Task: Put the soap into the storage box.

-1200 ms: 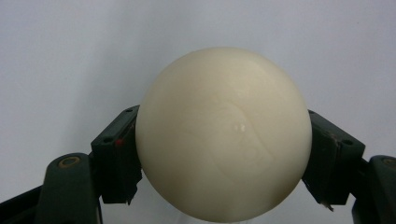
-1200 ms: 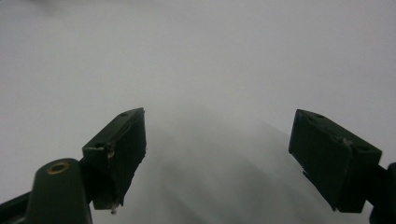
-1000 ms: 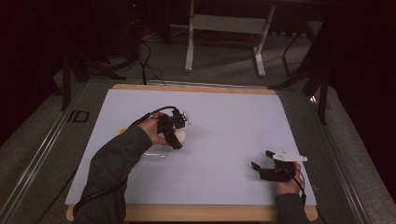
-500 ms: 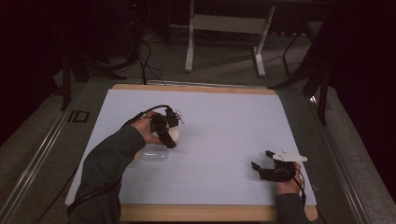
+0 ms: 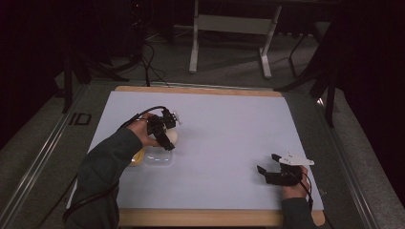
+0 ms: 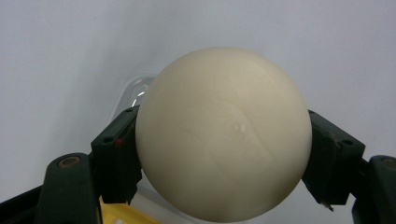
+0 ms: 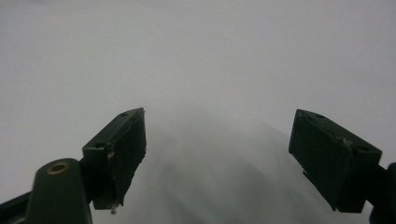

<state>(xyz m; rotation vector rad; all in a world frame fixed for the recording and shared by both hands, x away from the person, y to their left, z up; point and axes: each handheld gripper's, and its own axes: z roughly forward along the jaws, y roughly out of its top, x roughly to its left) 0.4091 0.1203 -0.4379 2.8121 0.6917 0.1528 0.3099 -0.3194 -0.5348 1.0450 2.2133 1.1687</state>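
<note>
**Smooth egg-shaped thing pinched at the sides, looks ready to pop out**

Dark room all around, with a pale mat (image 5: 229, 124) spread over a wooden-edged table. The left gripper (image 5: 165, 136) is up off the mat on the left side, closed on a cream, egg-shaped ball (image 6: 223, 133). In the left gripper view the two black jaws press it on opposite flanks, about at its widest part. Below and behind it sits a clear plastic container (image 5: 159, 158), with something yellow (image 5: 137, 156) just beside that; I can't tell what the yellow thing is.

The right gripper (image 5: 271, 171) is well apart, low over the near right corner of the mat, jaws spread wide with nothing between them.

What could go wrong, as I see it: the ball is smooth and rounded and the pads are flat, so contact is just two small patches. Any tilt or a squeeze slightly off the widest line could squirt it forward or let it spin. If it drops from there it'd likely roll across the mat, maybe missing the container. The other hand is too far off to catch it.

Orientation: from the left gripper view it looks nearly round, so the long axis probably runs roughly along the camera's line of sight, between the jaws rather than across them. I can't tell which end is the narrow one.
</note>
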